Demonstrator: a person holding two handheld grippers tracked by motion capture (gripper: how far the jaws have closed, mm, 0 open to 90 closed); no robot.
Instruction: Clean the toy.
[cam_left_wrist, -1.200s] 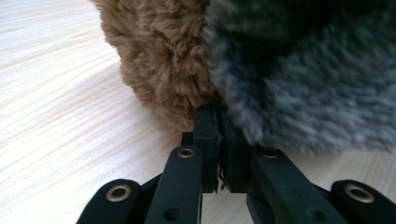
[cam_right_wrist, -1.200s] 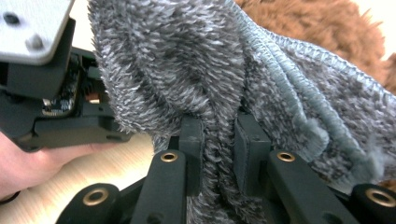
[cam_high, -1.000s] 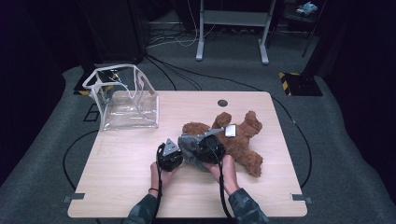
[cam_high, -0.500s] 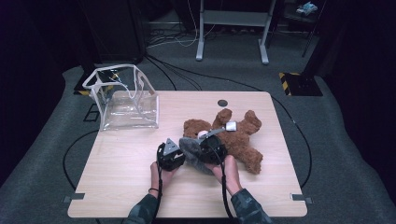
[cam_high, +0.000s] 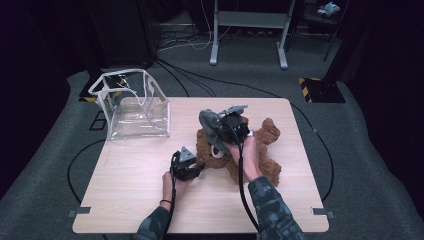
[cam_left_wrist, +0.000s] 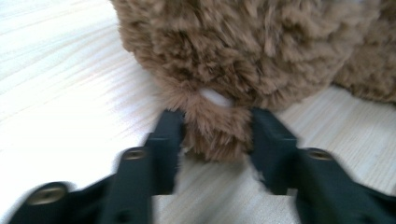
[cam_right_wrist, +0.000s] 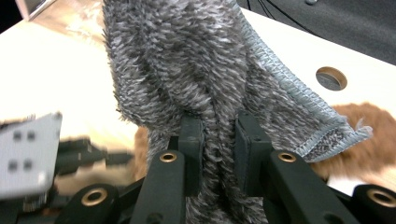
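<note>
A brown teddy bear (cam_high: 267, 167) lies right of the table's middle. My right gripper (cam_high: 221, 130) is raised over its head, shut on a fuzzy grey cloth (cam_high: 210, 121) that hangs from it. In the right gripper view the cloth (cam_right_wrist: 187, 56) is bunched and squeezed between my right gripper's (cam_right_wrist: 219, 140) pads, with brown fur (cam_right_wrist: 359, 116) behind. My left gripper (cam_high: 199, 168) sits low on the table at the bear's left side. Its jaws have just been opening. In the left gripper view a furry lobe of the bear (cam_left_wrist: 243, 51) sits between my left gripper's (cam_left_wrist: 217, 135) spread pads.
A clear plastic bag (cam_high: 135, 107) with white edging stands open at the back left of the wooden table (cam_high: 125, 200). A round hole (cam_right_wrist: 330, 78) is in the tabletop behind the bear. Cables and a yellow-black block (cam_high: 320, 90) lie on the floor beyond.
My right gripper has risen with the grey cloth, lifting it above the bear's head. My left gripper stayed in place and its jaws spread apart.
</note>
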